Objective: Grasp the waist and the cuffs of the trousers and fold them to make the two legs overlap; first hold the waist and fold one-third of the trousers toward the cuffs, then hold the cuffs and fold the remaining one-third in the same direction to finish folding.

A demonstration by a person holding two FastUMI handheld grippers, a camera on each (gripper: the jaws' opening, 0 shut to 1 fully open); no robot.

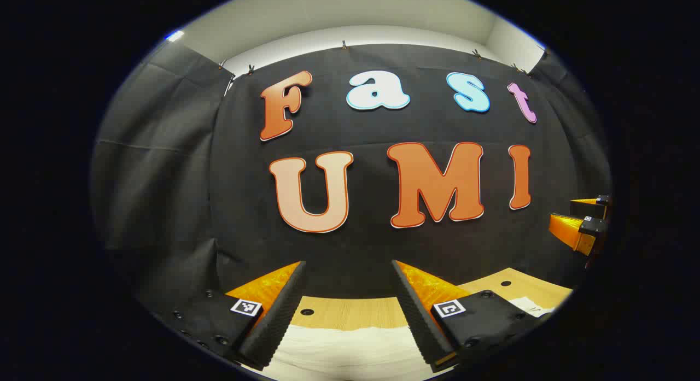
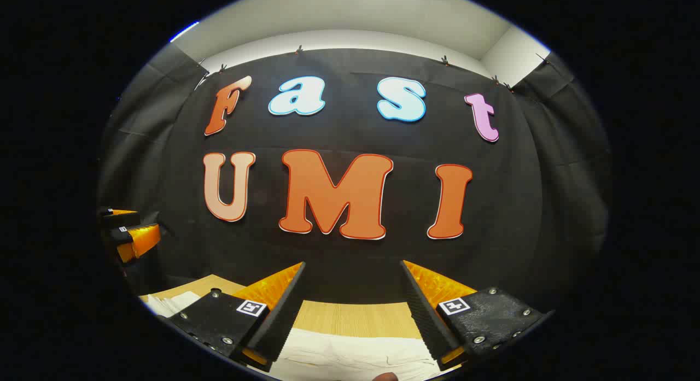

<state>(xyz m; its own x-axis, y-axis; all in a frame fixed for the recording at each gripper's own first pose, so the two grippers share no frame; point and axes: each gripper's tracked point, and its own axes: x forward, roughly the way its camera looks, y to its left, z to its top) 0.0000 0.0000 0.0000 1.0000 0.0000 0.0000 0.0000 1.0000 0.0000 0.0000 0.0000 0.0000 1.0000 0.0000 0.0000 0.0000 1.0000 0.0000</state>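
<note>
White trousers lie on a wooden table below my left gripper, which hangs open above them with nothing between its fingers. In the right gripper view the same white trousers lie under my right gripper, also open and holding nothing. The right gripper appears at the far right of the left gripper view, and the left gripper at the far left of the right gripper view. Both are raised above the table and point at the booth's back wall.
The wooden table runs back to the black cloth wall. Small round holes dot the tabletop. A fold of white cloth lies at the left in the right gripper view.
</note>
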